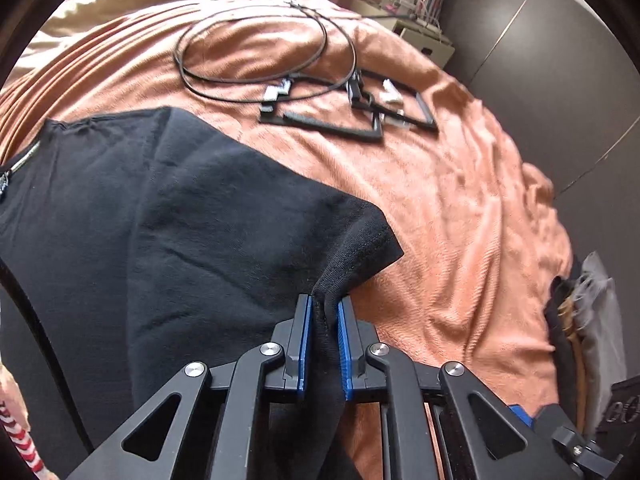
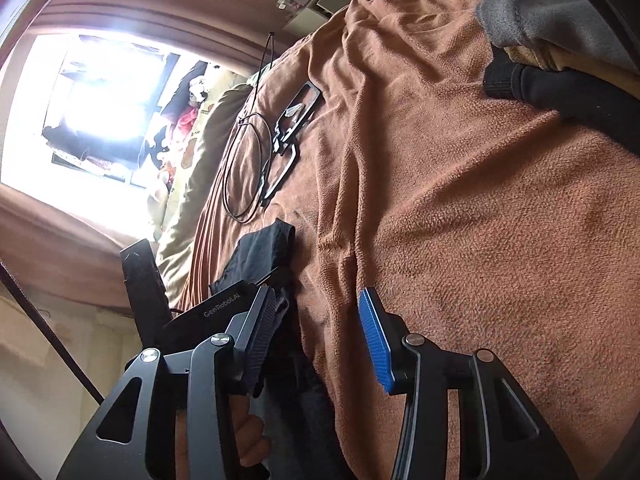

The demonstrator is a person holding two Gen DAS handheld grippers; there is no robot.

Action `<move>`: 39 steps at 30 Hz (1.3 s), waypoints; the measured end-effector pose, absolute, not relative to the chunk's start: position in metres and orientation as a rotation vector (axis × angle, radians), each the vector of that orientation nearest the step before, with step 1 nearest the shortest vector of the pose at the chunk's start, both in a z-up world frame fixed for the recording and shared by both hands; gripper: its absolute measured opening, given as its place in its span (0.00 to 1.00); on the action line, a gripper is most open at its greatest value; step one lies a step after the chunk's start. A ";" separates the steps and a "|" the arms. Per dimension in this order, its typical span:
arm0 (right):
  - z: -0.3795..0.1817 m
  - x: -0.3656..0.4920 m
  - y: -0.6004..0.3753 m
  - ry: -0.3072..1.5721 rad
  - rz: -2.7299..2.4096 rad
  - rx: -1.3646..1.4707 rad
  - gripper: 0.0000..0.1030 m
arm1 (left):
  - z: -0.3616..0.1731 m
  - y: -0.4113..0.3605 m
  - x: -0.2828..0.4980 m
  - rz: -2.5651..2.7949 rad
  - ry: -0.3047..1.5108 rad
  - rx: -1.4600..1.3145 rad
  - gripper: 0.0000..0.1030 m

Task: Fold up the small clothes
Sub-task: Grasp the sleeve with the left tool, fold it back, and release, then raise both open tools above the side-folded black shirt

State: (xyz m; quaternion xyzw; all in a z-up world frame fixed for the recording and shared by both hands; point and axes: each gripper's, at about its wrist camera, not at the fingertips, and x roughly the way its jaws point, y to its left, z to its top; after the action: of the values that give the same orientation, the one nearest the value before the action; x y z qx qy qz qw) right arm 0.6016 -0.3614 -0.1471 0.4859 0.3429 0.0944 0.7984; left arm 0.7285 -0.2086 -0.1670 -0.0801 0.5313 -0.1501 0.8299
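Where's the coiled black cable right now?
Left wrist view: the cable lies top centre on the orange blanket, beyond the black shirt, touching the black frames.

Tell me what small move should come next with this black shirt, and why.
Probably carry the left tool across the black shirt, folding the pinched sleeve inward. That tool is shut on the sleeve hem, with the shirt's body spread on the orange blanket. The right tool is open with nothing between its pads, so it could then pin the fold.
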 end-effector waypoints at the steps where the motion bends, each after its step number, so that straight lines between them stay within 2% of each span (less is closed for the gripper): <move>1: -0.146 0.601 -0.361 0.735 0.204 1.042 0.40 | -0.161 -0.203 0.728 -0.322 1.117 -0.183 0.13; 11: -0.147 0.621 -0.331 0.737 0.255 1.052 0.40 | -0.117 -0.135 0.718 -0.280 1.051 -0.232 0.13; 31: -0.146 0.664 -0.280 0.783 0.283 0.944 0.40 | -0.126 -0.011 0.706 -0.086 1.050 -0.305 0.15; 32: -0.146 0.664 -0.279 0.786 0.280 0.939 0.40 | -0.127 -0.007 0.707 -0.080 1.051 -0.309 0.15; 35: -0.146 0.665 -0.275 0.795 0.274 0.925 0.41 | -0.132 0.007 0.706 -0.054 1.043 -0.323 0.25; 39: -0.144 0.668 -0.267 0.794 0.282 0.905 0.40 | -0.142 0.017 0.708 -0.049 1.049 -0.329 0.27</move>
State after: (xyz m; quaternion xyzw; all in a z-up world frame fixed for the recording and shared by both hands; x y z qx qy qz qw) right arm 0.6680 -0.2668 -0.1444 0.4243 0.3722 0.1324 0.8148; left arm 0.7077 0.0169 -0.1425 -0.1564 0.4982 -0.0234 0.8525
